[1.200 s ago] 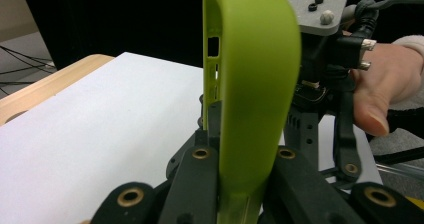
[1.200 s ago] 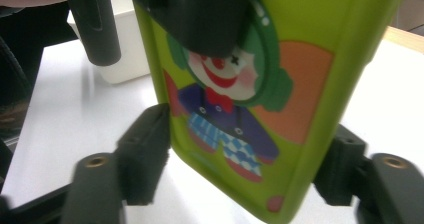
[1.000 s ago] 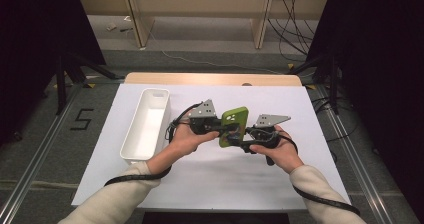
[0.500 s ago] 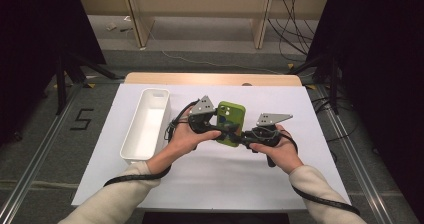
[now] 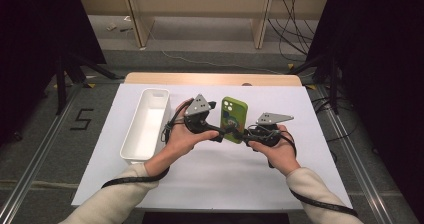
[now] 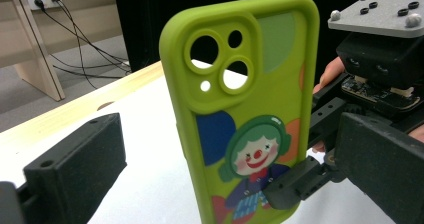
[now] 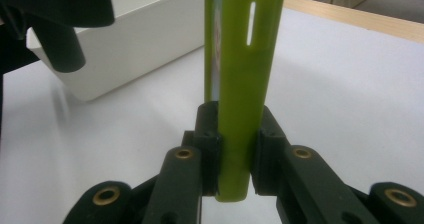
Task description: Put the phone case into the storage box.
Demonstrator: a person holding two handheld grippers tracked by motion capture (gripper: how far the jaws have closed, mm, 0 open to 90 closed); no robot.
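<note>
A green phone case [image 5: 234, 118] with a clown picture [image 6: 252, 156] stands upright above the white table sheet. My right gripper [image 5: 243, 134] comes in from the right and is shut on the case's lower edge [image 7: 235, 134], one pad on each side. My left gripper [image 5: 218, 122] faces the case from the left. Its jaws have just been opening and now stand wide [image 6: 227, 151], with the case between them and clear of both pads. A person's hand holds each gripper.
A long white bin [image 5: 131, 129] lies empty on the left of the sheet, close to the left hand, and shows again [image 7: 135, 39] beyond the case. The white sheet [image 5: 210, 179] covers a wooden table [image 5: 210, 79]. Cables trail from both grippers.
The left gripper's jaws, shut on the tilted case a second ago, have opened wide. The right gripper has closed on the case's lower edge, and the case now stands upright.
</note>
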